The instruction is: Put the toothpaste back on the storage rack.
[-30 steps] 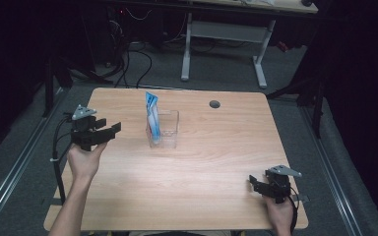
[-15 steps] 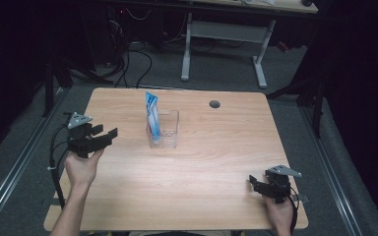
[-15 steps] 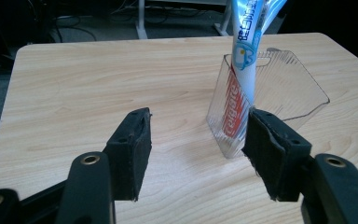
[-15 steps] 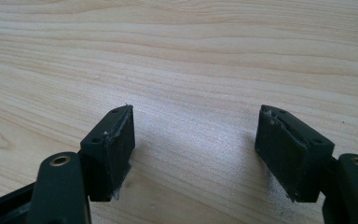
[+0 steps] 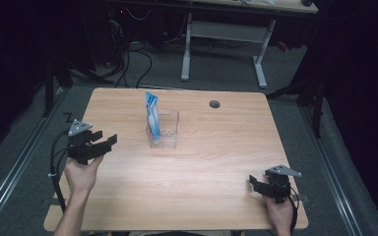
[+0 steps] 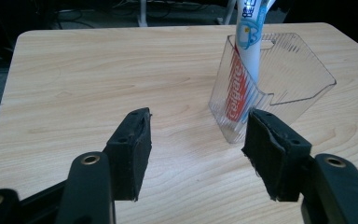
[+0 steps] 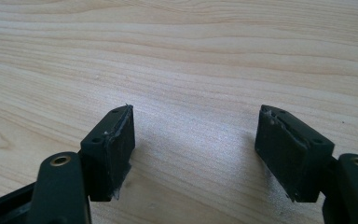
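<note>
A clear plastic cup [image 5: 165,130] stands near the middle of the wooden table [image 5: 216,162], and a toothpaste tube [image 5: 152,118] stands upright in it against its left wall. In the left gripper view the cup [image 6: 279,79] and the tube [image 6: 244,65] lie ahead and to the right of the jaws. My left gripper [image 5: 106,143] hovers at the table's left edge, open and empty [image 6: 196,154], pointing toward the cup. My right gripper [image 5: 255,184] rests low at the front right corner, open over bare wood [image 7: 193,149].
A round cable hole [image 5: 214,104] sits at the table's back right. Behind the table stands a grey desk frame [image 5: 224,44] with cables on the dark floor. A metal rail [image 5: 15,167] runs along the floor at the left.
My left gripper has drifted back toward the person and a little lower, away from the cup. The right gripper, the cup and the tube have not moved.
</note>
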`<control>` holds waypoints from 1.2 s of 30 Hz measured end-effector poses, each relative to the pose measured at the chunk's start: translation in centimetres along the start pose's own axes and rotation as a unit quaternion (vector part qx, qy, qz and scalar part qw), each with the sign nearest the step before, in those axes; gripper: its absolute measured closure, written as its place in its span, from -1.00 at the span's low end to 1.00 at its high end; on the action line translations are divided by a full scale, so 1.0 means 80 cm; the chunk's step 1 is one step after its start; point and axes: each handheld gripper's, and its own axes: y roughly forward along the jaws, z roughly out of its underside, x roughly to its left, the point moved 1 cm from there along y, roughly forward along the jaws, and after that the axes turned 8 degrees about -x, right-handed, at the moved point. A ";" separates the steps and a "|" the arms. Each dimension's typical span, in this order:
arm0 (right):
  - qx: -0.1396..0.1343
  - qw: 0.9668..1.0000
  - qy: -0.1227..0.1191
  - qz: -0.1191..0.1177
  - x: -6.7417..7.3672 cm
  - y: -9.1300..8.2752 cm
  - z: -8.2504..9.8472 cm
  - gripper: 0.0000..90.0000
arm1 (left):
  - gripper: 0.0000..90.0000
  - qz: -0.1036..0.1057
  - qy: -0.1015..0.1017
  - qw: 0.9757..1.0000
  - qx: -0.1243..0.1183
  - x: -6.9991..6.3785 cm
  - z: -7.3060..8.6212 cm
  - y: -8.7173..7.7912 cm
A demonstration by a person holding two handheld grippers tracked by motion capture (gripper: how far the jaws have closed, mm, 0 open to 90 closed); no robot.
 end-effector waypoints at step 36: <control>0.001 1.000 -0.002 0.003 0.001 0.000 0.000 -0.36 | -0.09 0.002 -0.027 0.999 0.038 0.003 0.066 0.011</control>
